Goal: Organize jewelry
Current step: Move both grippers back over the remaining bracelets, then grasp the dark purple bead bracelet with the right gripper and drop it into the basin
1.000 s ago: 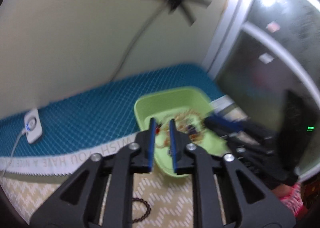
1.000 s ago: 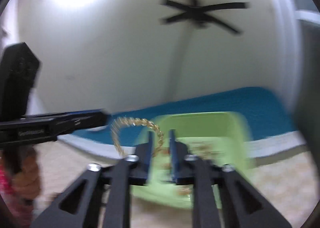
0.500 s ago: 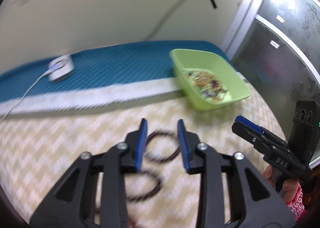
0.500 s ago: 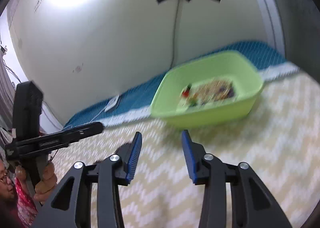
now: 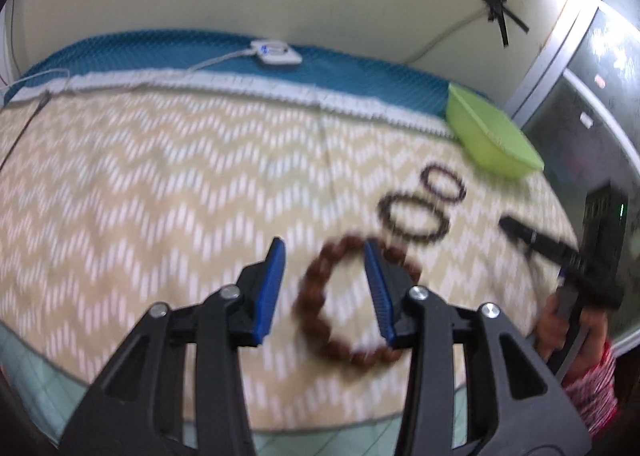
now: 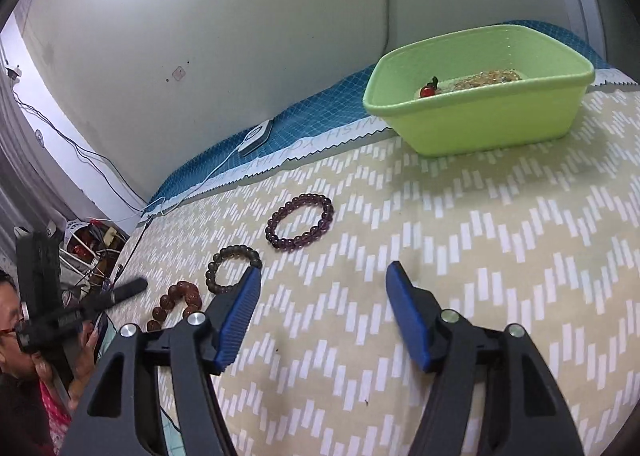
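The left gripper (image 5: 324,288), jaws opening and empty, hovers directly over the reddish-brown bead bracelet (image 5: 320,296) lying flat on the bed (image 5: 160,175), nearer than the opening, empty right gripper (image 6: 322,316).

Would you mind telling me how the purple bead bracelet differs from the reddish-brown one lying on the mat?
The purple bracelet has small, dark, glossy beads; the reddish-brown bracelet has chunkier, rust-coloured beads. The purple one lies nearest the green tub, the reddish-brown one farthest from it. Both are closed bead loops lying flat on the chevron mat.
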`<act>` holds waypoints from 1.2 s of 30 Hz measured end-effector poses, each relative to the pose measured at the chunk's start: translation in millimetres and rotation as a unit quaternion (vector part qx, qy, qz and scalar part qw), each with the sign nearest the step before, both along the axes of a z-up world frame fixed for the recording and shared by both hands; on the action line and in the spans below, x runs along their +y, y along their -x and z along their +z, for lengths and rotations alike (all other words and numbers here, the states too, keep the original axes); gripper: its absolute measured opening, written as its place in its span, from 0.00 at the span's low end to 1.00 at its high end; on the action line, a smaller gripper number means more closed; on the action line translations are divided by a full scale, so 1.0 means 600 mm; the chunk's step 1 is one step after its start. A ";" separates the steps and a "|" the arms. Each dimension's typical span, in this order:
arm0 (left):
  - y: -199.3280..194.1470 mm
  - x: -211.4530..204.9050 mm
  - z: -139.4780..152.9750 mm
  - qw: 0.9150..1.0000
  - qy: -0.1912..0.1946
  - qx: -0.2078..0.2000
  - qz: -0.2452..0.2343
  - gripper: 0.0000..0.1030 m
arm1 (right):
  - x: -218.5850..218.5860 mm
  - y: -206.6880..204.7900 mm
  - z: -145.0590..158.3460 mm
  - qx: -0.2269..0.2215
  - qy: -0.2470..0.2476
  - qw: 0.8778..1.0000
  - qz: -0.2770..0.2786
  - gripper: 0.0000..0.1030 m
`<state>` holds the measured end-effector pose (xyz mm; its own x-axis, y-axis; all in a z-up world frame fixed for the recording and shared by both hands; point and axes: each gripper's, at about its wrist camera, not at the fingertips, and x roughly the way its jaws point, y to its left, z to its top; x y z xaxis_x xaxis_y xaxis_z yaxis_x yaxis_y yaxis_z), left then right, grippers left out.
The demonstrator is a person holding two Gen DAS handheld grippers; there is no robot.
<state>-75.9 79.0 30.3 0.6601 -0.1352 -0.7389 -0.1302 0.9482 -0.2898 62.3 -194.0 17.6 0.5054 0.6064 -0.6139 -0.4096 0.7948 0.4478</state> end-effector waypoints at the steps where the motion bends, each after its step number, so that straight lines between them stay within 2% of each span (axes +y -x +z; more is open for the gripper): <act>1: 0.006 -0.003 -0.007 1.000 -0.005 0.005 -0.001 0.38 | 0.003 0.000 0.001 -0.001 0.004 1.000 -0.001 0.38; 2: 0.010 -0.008 -0.016 1.000 -0.013 0.015 -0.001 0.38 | 0.009 0.001 0.003 -0.003 0.010 1.000 -0.001 0.36; 4: 0.012 -0.016 -0.034 0.999 -0.028 0.030 0.001 0.38 | 0.034 -0.007 0.000 0.006 0.011 1.000 0.022 0.24; 5: 0.014 -0.024 -0.034 0.999 -0.047 0.020 0.002 0.38 | 0.052 -0.011 -0.002 0.011 0.017 0.999 0.036 0.21; 7: 0.006 -0.035 -0.034 0.997 -0.067 0.022 0.006 0.38 | 0.087 -0.020 -0.001 0.011 0.035 0.998 0.059 0.07; 10: -0.027 -0.052 -0.037 0.995 -0.096 0.014 0.004 0.38 | 0.126 -0.042 0.006 0.004 0.053 0.995 0.082 0.00; 12: -0.059 -0.064 -0.038 0.994 -0.110 0.008 0.000 0.38 | 0.155 -0.059 -0.007 0.033 0.060 0.991 0.113 0.00; 14: -0.082 -0.070 -0.037 0.995 -0.102 0.009 -0.011 0.38 | 0.173 -0.051 -0.005 -0.005 0.106 0.986 0.125 0.00; 16: -0.094 -0.071 -0.034 0.995 -0.094 0.010 -0.016 0.38 | 0.168 -0.041 -0.001 -0.011 0.129 0.982 0.138 0.00; 18: -0.094 -0.073 -0.029 0.997 -0.060 0.007 -0.036 0.38 | 0.144 -0.036 0.002 -0.016 0.141 0.981 0.134 0.00; 19: -0.086 -0.075 -0.023 0.998 -0.029 0.000 -0.063 0.38 | 0.116 -0.030 0.003 -0.019 0.148 0.981 0.121 0.00; 20: -0.078 -0.079 -0.016 0.997 -0.016 -0.006 -0.081 0.38 | 0.090 -0.023 0.004 -0.018 0.150 0.982 0.115 0.00; 21: -0.069 -0.082 -0.008 0.995 -0.006 -0.015 -0.096 0.38 | 0.070 -0.018 0.002 -0.015 0.148 0.982 0.114 0.00; 23: -0.052 -0.081 0.012 0.991 0.022 -0.040 -0.129 0.44 | 0.019 -0.001 0.003 -0.008 0.128 0.985 0.113 0.00; 24: -0.047 -0.077 0.025 0.989 0.026 -0.054 -0.132 0.54 | 0.004 0.004 0.004 -0.003 0.122 0.986 0.114 0.00; 25: -0.046 -0.074 0.035 0.989 0.025 -0.063 -0.128 0.57 | -0.012 0.005 0.007 -0.002 0.118 0.987 0.108 0.00; 26: -0.055 -0.064 0.052 0.990 0.031 -0.076 -0.119 0.57 | -0.020 0.002 0.010 -0.004 0.109 0.989 0.101 0.05; 27: -0.066 -0.060 0.060 0.990 0.037 -0.078 -0.115 0.57 | -0.026 -0.003 0.017 -0.006 0.093 0.991 0.095 0.14; 28: -0.085 -0.060 0.068 0.990 0.038 -0.075 -0.109 0.57 | -0.031 -0.014 0.027 -0.013 0.066 0.994 0.090 0.15; 30: -0.119 -0.077 0.076 0.992 0.016 -0.063 -0.109 0.56 | -0.023 -0.039 0.041 -0.023 0.050 0.995 0.083 0.15; 32: -0.152 -0.110 0.074 0.991 -0.017 -0.050 -0.123 0.46 | 0.011 -0.074 0.048 -0.035 0.070 0.993 0.089 0.15; 33: -0.168 -0.125 0.069 0.990 -0.034 -0.038 -0.133 0.40 | 0.029 -0.091 0.046 -0.037 0.081 0.992 0.095 0.13; 34: -0.182 -0.141 0.063 0.988 -0.051 -0.027 -0.140 0.37 | 0.040 -0.103 0.043 -0.036 0.086 0.991 0.101 0.05; 36: -0.206 -0.164 0.043 0.985 -0.089 -0.005 -0.150 0.37 | 0.067 -0.127 0.033 -0.030 0.102 0.988 0.115 0.00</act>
